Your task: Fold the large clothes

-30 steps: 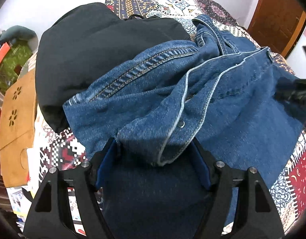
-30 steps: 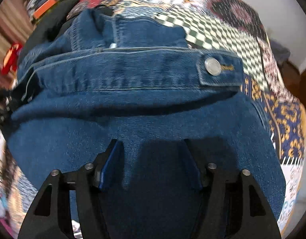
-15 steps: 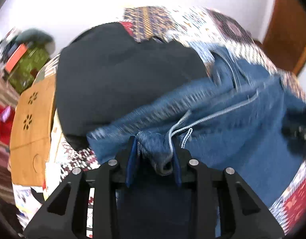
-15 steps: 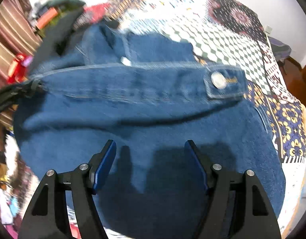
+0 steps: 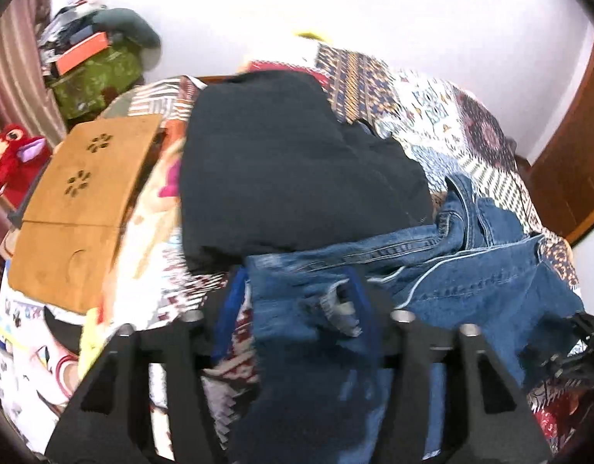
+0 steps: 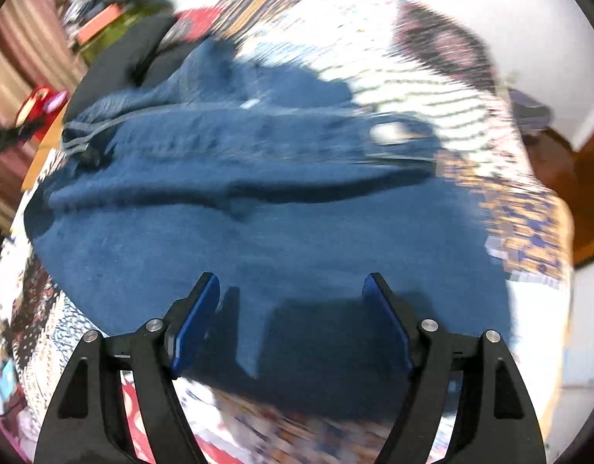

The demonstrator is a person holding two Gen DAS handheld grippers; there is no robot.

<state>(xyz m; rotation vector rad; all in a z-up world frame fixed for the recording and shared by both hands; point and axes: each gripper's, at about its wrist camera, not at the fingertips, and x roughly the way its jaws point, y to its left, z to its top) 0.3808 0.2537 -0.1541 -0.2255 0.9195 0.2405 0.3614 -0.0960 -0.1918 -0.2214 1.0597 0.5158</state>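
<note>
A: What's at the far left of the left wrist view?

B: A tan cutout board (image 5: 76, 208), with flower-shaped holes, lying flat at middle left. A red plush toy (image 5: 11, 158) sits just beyond its left edge.

A: And above those?

B: A green patterned box (image 5: 97, 81) in the upper left, with an orange box (image 5: 78, 52) and a grey bundle on top, beside a striped curtain (image 5: 14, 73).

A: The background?

B: A patchwork bedspread (image 5: 443, 116) runs toward the white wall (image 5: 432, 11); a brown wooden door (image 5: 571, 162) fills the right edge. The right wrist view is blurred, but the bedspread shows there too.
</note>
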